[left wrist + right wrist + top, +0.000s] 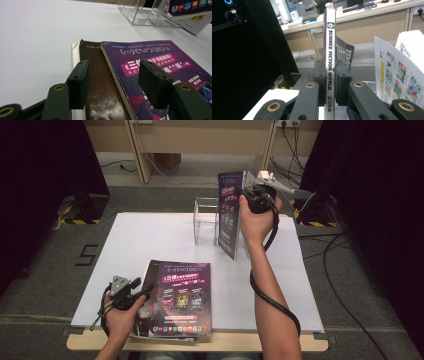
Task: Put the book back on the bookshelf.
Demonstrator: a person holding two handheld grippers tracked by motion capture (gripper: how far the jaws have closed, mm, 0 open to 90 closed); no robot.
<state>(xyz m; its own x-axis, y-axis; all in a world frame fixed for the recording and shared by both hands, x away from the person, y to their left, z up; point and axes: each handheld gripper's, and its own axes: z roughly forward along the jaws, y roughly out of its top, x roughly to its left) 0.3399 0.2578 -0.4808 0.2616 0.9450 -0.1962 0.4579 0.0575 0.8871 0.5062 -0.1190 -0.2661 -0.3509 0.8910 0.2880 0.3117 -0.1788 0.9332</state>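
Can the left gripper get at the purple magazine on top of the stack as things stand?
Probably yes. The left gripper hangs open just above the stack's near edge, with the purple magazine lying flat and uncovered. The right gripper is busy far off at the clear holder.

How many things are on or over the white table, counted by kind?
Purple-covered magazines: 2, one flat, one upright in the right tongs
Brown-covered book under the flat magazine: 1
Clear acrylic stand: 1
Total: 4
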